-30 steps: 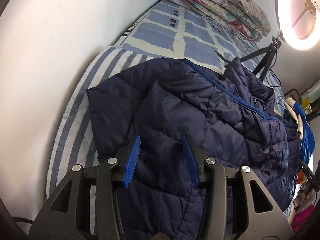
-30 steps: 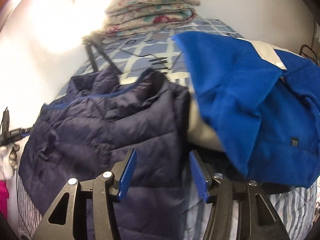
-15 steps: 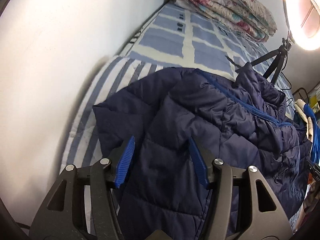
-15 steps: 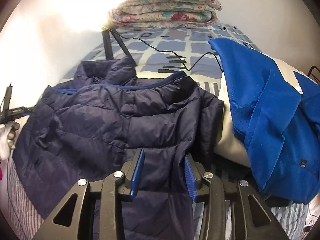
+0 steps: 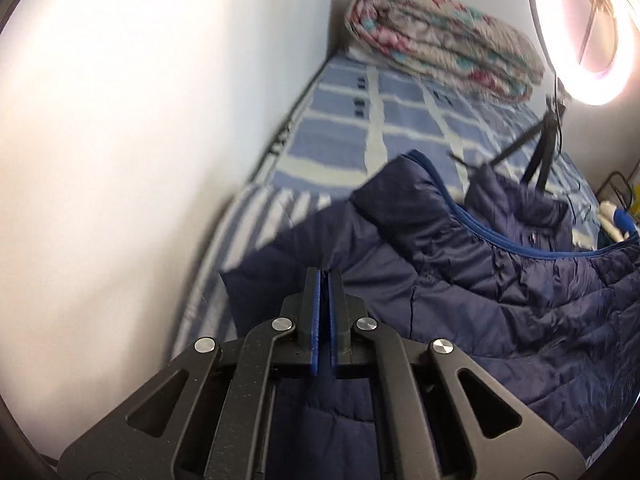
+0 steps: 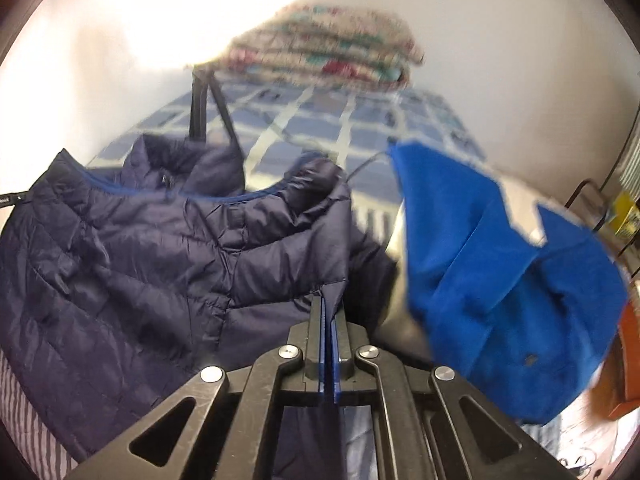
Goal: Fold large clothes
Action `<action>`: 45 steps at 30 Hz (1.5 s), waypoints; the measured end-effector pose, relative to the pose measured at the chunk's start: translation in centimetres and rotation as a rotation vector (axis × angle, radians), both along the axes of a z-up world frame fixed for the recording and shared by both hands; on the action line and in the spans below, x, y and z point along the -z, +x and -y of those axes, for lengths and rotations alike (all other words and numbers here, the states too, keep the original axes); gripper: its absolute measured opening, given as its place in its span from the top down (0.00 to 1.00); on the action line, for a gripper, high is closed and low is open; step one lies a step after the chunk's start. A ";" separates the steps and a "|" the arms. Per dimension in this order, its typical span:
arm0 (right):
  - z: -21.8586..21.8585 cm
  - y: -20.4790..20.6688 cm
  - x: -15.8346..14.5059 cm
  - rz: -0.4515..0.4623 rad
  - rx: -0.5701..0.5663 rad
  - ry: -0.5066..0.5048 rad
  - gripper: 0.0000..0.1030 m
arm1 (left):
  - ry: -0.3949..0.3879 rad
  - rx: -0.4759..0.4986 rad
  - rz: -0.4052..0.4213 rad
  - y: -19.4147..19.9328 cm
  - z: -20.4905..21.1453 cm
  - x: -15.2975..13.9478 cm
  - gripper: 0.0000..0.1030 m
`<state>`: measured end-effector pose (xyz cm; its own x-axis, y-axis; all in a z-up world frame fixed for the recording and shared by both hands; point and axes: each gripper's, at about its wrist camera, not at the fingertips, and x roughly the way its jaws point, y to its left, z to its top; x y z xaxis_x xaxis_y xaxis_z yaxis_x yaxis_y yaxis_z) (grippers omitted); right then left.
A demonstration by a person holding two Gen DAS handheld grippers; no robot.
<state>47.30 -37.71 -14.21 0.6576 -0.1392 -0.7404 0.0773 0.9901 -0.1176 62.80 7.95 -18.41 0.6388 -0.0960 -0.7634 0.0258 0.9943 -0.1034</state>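
Observation:
A navy quilted puffer jacket (image 5: 500, 280) (image 6: 160, 248) with a blue-trimmed zipper lies spread across the bed. At the jacket's near edge on the wall side, my left gripper (image 5: 323, 284) is shut on the fabric, and the cloth bunches up toward its blue pads. My right gripper (image 6: 328, 308) is shut on the jacket's near edge at the other side, with a strip of navy fabric running between the pads and hanging below them. Both held corners look raised off the bed.
The bed has a blue-and-white checked and striped sheet (image 5: 360, 120). A folded floral quilt (image 5: 440, 44) lies at its far end. A ring light (image 5: 584, 28) on a tripod stands beyond the jacket. A bright blue and cream garment (image 6: 500, 280) lies right of the jacket. A white wall (image 5: 140, 140) borders the left.
Both grippers went from open around the jacket's near edge to shut on it. Both views have tilted up and the jacket's edge has lifted.

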 end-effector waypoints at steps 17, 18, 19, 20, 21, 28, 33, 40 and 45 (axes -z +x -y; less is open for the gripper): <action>0.8 3.8 4.1 -0.049 0.050 0.024 1.00 | -0.124 0.060 -0.170 4.1 -1.1 3.2 1.00; 1.0 3.7 4.3 -0.047 0.053 0.034 1.00 | -0.120 0.066 -0.182 4.0 -1.0 3.4 0.98; 1.0 3.6 4.3 -0.046 0.053 0.039 1.00 | -0.124 0.072 -0.207 4.1 -1.1 3.8 0.91; 0.9 3.4 4.3 -0.045 0.046 0.038 1.00 | -0.135 0.068 -0.220 4.2 -1.3 4.0 0.85; 0.8 3.4 4.3 -0.044 0.040 0.035 1.00 | -0.143 0.067 -0.218 3.9 -1.5 4.0 0.68; -0.4 3.3 4.0 -0.043 -0.008 0.022 1.00 | -0.144 0.059 -0.227 3.8 -1.9 4.0 0.42; -0.9 3.3 4.3 -0.043 -0.029 0.038 1.00 | -0.136 0.103 -0.257 3.8 -1.0 5.5 0.42; -0.5 3.7 4.8 -0.070 0.001 0.047 1.00 | -0.038 0.105 -0.153 2.1 1.6 5.2 0.97; 0.5 3.3 2.6 -0.015 0.042 0.006 1.00 | -0.074 0.064 -0.043 1.6 0.5 1.4 0.99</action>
